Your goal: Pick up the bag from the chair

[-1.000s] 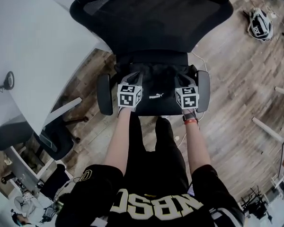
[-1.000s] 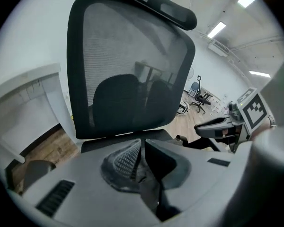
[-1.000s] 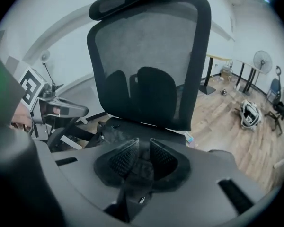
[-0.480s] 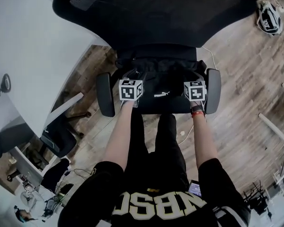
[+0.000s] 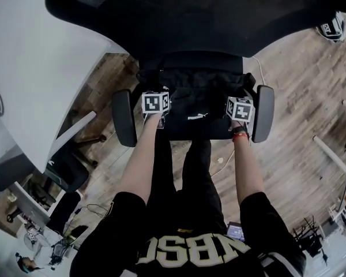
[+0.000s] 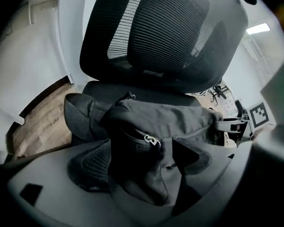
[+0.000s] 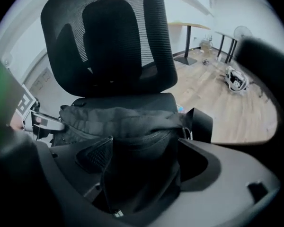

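Wooden floor (image 5: 294,85) spreads under an office chair (image 5: 190,16), with a white desk (image 5: 40,62) off to one side.

In the head view, the black bag (image 5: 199,100) lies across the seat, between the armrests (image 5: 124,117) and in front of the backrest. The left gripper (image 5: 157,97) and right gripper (image 5: 239,101) sit at its two ends. This spread hold is probably meant to bring the soft bag up level instead of sagging from one corner. Both forearms (image 5: 139,166) reach straight forward, roughly parallel, and the person stands close to the seat's front edge.

In the left gripper view, the jaws flank a bunched fold of fabric just below a zip pull (image 6: 151,139). The fold fills the gap between them, so I judge this gripper pinched on the bag.

The right gripper view shows much the same at the other end — dark fabric packed between both pads, touching each one, so this gripper too is clamped on the bag. Whether the bag has left the seat, I cannot tell.
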Motion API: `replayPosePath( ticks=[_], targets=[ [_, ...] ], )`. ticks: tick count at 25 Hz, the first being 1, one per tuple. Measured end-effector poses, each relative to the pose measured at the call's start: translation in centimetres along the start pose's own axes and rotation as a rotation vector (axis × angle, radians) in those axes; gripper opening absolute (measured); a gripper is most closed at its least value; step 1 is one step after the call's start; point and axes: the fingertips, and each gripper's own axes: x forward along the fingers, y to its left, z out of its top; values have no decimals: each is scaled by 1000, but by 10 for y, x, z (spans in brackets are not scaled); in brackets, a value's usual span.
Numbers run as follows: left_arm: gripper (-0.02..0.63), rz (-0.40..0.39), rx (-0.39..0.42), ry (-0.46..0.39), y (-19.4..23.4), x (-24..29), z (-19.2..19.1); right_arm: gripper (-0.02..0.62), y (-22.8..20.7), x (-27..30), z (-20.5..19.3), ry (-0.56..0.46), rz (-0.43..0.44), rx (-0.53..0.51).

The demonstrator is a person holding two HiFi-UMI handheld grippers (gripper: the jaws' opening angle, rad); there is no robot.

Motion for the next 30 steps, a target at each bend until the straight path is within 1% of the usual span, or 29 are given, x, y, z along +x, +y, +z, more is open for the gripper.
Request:
replayPosePath(
  ticks=[3, 4, 5, 6, 8, 9, 11, 13, 15, 21, 26, 30],
  targets=[
    [405, 27, 14, 23, 2, 7, -3, 419, 0, 9, -7, 17, 30, 44],
    [400, 31, 18, 36, 1, 7, -2, 401, 1, 11, -7, 21, 46, 55],
    [300, 29, 26, 54, -2, 7, 0, 330, 4, 10, -6, 25, 58, 59],
    [224, 25, 38, 68, -6, 6, 1, 276, 8, 8, -3, 27, 63, 57],
    [134, 28, 71, 78, -17, 1, 4, 174, 18, 3, 0, 36, 69, 45],
    [100, 35, 82, 80, -21, -1, 4, 126, 23, 1, 0, 40, 72, 45],
    [66, 45, 77, 91, -27, -8, 1, 85, 28, -8, 6, 47, 64, 41],
    [51, 29, 54, 78, -35, -13, 2, 61, 31, -16, 13, 51, 64, 29],
    [48, 23, 55, 36, -39, -20, 9, 52, 32, -23, 16, 47, 77, 32],
    [45, 25, 42, -33, -47, -48, 20, 48, 37, -49, 34, 3, 102, 38],
    [44, 32, 58, -103, -61, -82, 40, 46, 41, -82, 55, -54, 109, 38],
    [44, 43, 65, -141, -71, -116, 51, 46, 49, -113, 67, -94, 117, 59]
  ],
)
